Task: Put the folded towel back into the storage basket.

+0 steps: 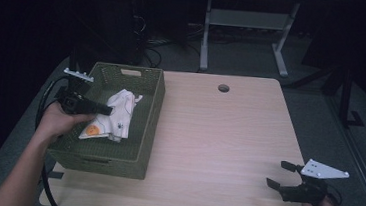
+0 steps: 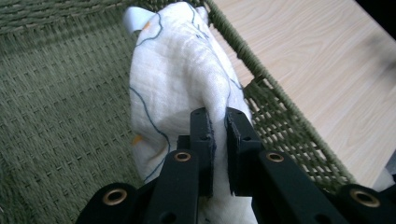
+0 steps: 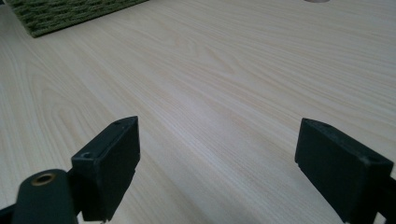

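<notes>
- A pale wooden table is seen from above, with a round cable hole near its far edge; the same wood grain is seen under the jaws in the right gripper view.
- A green woven basket is set on the left part of the table, its far wall pierced by a handle slot; a corner of it is caught at the top left of the right gripper view, well apart from that gripper.
- A white cloth with thin dark line drawings and an orange patch is found inside the basket, bunched up against its right-hand wall; in the left gripper view the cloth is seen rising in a crumpled fold above the woven floor.
- The left gripper is held over the basket's left wall and pointed inward; in its own view its jaws are pinched together on a fold of the cloth, with fabric squeezed in the narrow gap between them.
- The right gripper is held at the table's near right corner, just above the bare wood; its jaws are spread wide with nothing between them.
</notes>
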A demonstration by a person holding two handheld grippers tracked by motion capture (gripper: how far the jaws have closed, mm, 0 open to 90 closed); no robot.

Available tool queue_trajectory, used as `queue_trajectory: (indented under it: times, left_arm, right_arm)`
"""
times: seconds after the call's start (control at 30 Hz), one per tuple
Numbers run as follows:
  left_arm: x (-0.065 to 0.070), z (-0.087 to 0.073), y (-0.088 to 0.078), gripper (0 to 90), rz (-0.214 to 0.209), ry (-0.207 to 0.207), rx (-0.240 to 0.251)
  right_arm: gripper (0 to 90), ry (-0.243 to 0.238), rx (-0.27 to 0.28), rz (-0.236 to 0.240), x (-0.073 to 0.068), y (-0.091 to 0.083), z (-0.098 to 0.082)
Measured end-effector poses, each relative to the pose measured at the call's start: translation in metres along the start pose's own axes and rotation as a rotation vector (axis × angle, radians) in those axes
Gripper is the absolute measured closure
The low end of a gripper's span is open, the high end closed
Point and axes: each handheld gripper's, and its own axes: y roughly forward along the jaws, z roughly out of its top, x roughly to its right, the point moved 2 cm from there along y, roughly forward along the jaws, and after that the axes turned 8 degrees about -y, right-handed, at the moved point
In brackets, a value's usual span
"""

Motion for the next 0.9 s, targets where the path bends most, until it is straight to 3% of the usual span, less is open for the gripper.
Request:
queue_trajectory:
  times: [0.53,0.7,0.9]
  left_arm:
    - [-0.006,0.000,0.029,82.6,0.012,0.043,-0.061]
    - [-0.007,0.001,0.038,82.6,0.042,0.072,-0.100]
    - [-0.009,0.002,0.044,82.5,0.040,0.065,-0.108]
  right_arm:
    - [13.5,0.004,-0.001,-0.004,0.001,0.003,0.000]
    - [13.5,0.006,-0.004,-0.005,0.002,0.003,0.000]
    - [13.5,0.006,-0.003,-0.006,0.002,0.003,0.000]
